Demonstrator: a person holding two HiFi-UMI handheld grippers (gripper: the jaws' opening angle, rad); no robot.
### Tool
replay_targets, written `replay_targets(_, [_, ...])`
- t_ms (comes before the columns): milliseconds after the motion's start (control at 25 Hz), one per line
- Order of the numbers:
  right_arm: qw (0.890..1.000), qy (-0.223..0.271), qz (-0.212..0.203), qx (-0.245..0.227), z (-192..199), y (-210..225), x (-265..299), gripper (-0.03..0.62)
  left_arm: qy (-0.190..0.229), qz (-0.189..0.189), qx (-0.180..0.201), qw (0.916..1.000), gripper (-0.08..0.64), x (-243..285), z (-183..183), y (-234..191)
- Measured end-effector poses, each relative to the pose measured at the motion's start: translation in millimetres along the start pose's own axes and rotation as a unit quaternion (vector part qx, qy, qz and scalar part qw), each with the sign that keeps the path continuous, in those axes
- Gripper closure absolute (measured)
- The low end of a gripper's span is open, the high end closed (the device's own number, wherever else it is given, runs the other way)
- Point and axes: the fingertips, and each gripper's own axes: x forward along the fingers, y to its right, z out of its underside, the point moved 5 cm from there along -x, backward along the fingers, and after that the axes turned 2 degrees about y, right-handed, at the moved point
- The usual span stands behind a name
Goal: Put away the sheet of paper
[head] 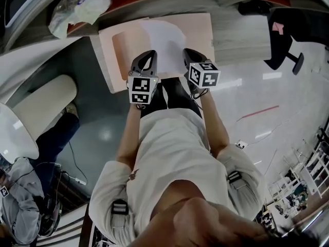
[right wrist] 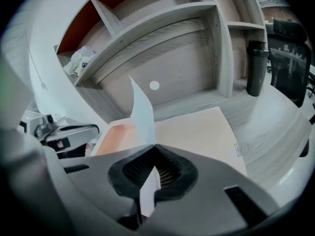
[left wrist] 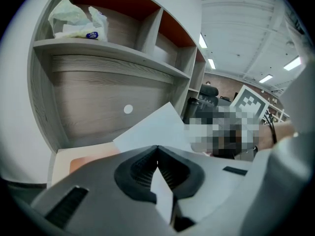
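Currently left tool (head: 148, 55) and right tool (head: 188, 52) are each clenched on the sheet of paper (head: 163, 37), held lifted over the pink mat (head: 199, 29) on the desk (head: 241, 41).

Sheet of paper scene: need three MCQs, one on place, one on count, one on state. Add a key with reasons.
1. Where is the plastic bag?
A. on the upper shelf
B. on the floor
C. in a gripper

2. How many grippers hold the sheet of paper?
A. none
B. one
C. two

3. What state is the sheet in?
A. held up off the pink mat
B. lying flat on it
C. crumpled into a ball

Key:
1 A: the left gripper view shows the bag in the top left shelf compartment.
2 C: the left gripper and the right gripper each have their jaws shut on an edge of the sheet.
3 A: the right gripper view shows the sheet rising from the jaws, above the mat.
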Motion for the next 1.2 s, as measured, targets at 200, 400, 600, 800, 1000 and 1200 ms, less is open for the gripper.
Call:
replay_targets(200, [0.999, -0.02, 0.024, -0.013, 13.0, 13.8, 2.3, 0.574, -0.003, 0.007, -0.004, 1.0, 0.545, 2.5, 6.2, -5.2])
replay_targets(400, [0.998, -0.038, 0.045, -0.013, 30.6, 26.0, 11.1, 0.574, -0.011, 0.014, -0.011, 0.9998, 0.545, 4.4, 15.0, -2.6])
replay_targets(600, [0.998, -0.044, 0.041, -0.012, 36.6, 23.2, 27.5, 0.574, -0.015, 0.011, -0.015, 0.9997, 0.545, 3.1, 21.2, -2.0])
replay_targets(800, [0.998, -0.049, 0.031, -0.022, 34.8, 14.1, 44.1, 0.574, -0.015, 0.002, -0.021, 0.9997, 0.545, -1.2, 23.8, -6.3])
replay_targets(1000, [0.998, -0.061, 0.02, -0.027, 35.6, 3.1, 58.2, 0.574, -0.015, -0.011, -0.027, 0.9995, 0.545, -7.1, 30.4, -14.2])
replay_targets(1200, [0.997, -0.072, 0.007, -0.036, 36.9, -8.6, 69.7, 0.574, -0.017, -0.022, -0.033, 0.9991, 0.545, -13.7, 30.2, -22.1])
